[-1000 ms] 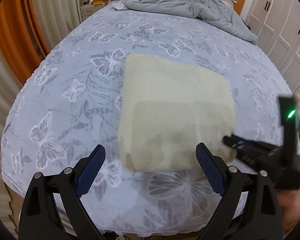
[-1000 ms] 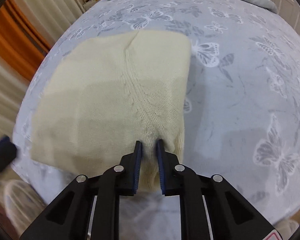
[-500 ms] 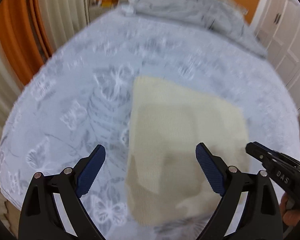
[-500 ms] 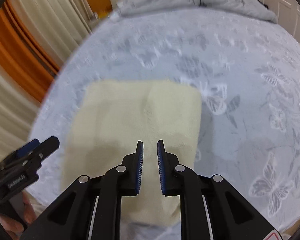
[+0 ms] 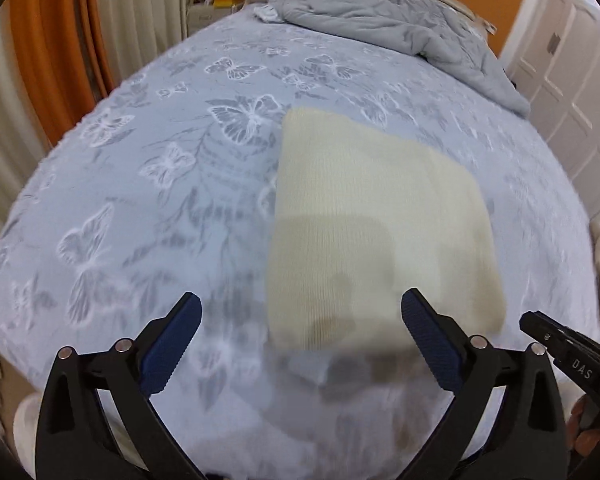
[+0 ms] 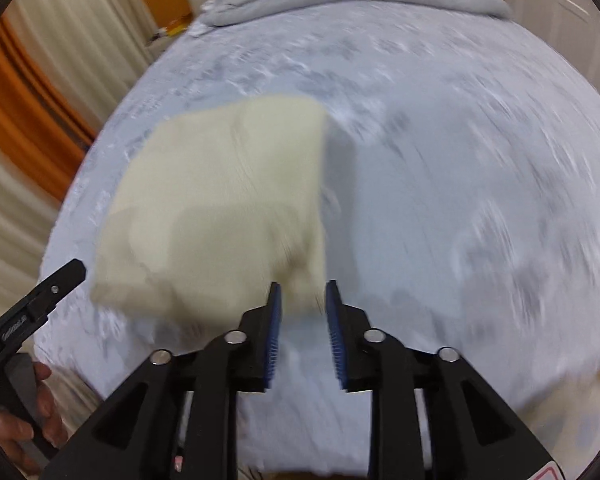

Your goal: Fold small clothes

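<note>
A cream knitted garment (image 5: 380,224), folded into a rough square, lies flat on the butterfly-print bedspread (image 5: 148,184). It also shows in the right wrist view (image 6: 220,200), blurred. My left gripper (image 5: 300,340) is wide open and empty, held back from the garment's near edge. My right gripper (image 6: 302,328) is slightly open and empty, just short of the garment's near right corner. The right gripper's tip shows at the lower right of the left wrist view (image 5: 560,352), and the left gripper's tip at the lower left of the right wrist view (image 6: 40,300).
A crumpled grey duvet (image 5: 400,24) lies at the head of the bed. Orange and cream curtains (image 5: 52,40) hang on the left. White wardrobe doors (image 5: 572,80) stand on the right. A bedside table (image 5: 216,4) stands at the far left.
My right gripper let go of the garment's corner, opened a little and pulled back. Both grippers have drawn away from the garment, which now lies free on the bed.
</note>
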The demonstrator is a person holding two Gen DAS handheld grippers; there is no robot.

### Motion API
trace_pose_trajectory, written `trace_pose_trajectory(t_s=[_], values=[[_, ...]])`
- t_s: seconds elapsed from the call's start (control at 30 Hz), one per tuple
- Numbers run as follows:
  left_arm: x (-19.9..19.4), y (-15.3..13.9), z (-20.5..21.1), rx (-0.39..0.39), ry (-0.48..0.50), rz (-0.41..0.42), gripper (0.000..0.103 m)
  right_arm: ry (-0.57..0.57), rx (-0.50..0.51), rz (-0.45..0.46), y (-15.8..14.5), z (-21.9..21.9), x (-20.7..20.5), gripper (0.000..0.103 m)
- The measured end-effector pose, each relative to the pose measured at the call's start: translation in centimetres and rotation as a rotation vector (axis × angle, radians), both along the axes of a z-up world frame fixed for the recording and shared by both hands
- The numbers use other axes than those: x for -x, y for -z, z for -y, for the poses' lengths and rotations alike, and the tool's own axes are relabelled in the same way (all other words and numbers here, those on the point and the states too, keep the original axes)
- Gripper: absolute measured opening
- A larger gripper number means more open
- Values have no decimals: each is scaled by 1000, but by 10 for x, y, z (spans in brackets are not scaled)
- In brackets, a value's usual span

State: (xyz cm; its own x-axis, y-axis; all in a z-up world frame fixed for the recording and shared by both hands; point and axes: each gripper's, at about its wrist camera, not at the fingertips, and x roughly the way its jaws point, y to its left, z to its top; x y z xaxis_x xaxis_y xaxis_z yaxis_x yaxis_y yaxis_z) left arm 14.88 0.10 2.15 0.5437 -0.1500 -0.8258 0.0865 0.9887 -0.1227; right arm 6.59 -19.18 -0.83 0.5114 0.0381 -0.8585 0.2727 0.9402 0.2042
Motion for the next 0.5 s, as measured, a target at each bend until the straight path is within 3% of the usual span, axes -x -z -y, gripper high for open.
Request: trace_pose_trajectory(t_s=[0.03,0.17,0.23,0.37,0.5], values=[[9,4,3,-20,6,6,98,4,18,2,4,-3,9,46],[42,31,17,-55,15,-37,98,11,82,8,22,-14,41,52],[56,42,20,-77,4,-45,98,22,93,25,26,-15,53,61],[77,60,28,-162,8,-40,98,10,122,52,35,-19,69,65],[85,54,33,-169,21,5,98,20,108,59,36,-18,69,71]])
